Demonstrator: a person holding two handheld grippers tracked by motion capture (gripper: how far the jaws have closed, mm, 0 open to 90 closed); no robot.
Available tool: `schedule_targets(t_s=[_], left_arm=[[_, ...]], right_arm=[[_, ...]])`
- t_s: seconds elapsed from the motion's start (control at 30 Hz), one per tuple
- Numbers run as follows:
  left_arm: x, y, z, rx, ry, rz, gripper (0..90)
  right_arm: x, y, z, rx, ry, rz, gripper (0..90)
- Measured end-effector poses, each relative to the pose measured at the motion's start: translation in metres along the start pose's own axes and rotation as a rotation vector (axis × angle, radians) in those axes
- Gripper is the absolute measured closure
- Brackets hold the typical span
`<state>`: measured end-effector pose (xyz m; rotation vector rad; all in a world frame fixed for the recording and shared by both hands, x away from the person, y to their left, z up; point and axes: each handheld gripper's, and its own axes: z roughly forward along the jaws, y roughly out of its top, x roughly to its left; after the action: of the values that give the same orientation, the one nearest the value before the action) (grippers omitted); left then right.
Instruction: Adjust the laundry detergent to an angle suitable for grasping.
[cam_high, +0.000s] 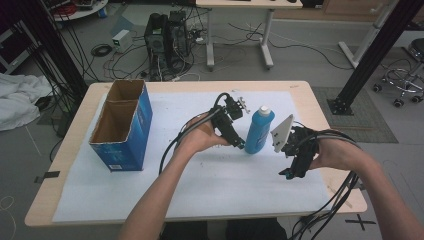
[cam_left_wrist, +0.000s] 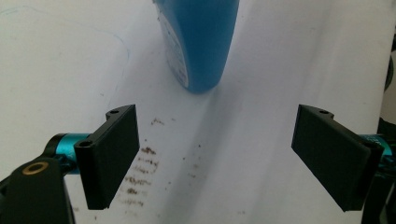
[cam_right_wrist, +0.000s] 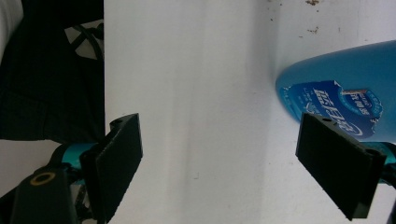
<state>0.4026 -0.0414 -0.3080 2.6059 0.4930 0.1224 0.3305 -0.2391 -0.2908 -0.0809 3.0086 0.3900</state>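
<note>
A blue bottle (cam_high: 259, 131) with a white cap stands upright on the white sheet near the table's middle. My left gripper (cam_high: 240, 144) is just left of its base, tips pointing down toward it. In the left gripper view the bottle (cam_left_wrist: 198, 42) sits a little beyond the left gripper (cam_left_wrist: 217, 123), whose jaws stand wide apart with nothing between them. My right gripper (cam_high: 289, 173) hangs to the bottle's right, nearer the front edge. In the right gripper view the bottle (cam_right_wrist: 341, 88) lies past the right-hand jaw, and the right gripper (cam_right_wrist: 219, 128) is open and empty.
An open blue cardboard box (cam_high: 122, 125) stands at the table's left. Brown specks (cam_left_wrist: 140, 168) mark the white sheet (cam_high: 210, 185). Beyond the table are a computer tower (cam_high: 165, 37), floor cables, a white desk and a wheeled chair base (cam_high: 400, 82).
</note>
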Motion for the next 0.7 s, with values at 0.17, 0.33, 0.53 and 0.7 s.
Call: schedule_targets(t_s=[0.17, 0.33, 0.53, 0.7], left_arm=[[-0.004, 0.01, 0.017, -0.033, 0.018, -0.055, 15.1], [-0.008, 0.015, 0.03, -0.107, 0.042, -0.13, 15.0], [-0.016, 0.022, 0.045, -0.188, 0.092, -0.187, 15.0], [-0.02, 0.024, 0.054, -0.223, 0.138, -0.216, 15.0]], right_arm=[[-0.001, -0.001, 0.0, -0.002, 0.001, 0.004, 13.8], [-0.001, 0.0, 0.001, -0.012, -0.002, 0.006, 13.8], [-0.001, 0.0, 0.001, -0.015, -0.002, 0.008, 13.8], [-0.001, 0.0, 0.001, -0.011, -0.001, 0.009, 13.8]])
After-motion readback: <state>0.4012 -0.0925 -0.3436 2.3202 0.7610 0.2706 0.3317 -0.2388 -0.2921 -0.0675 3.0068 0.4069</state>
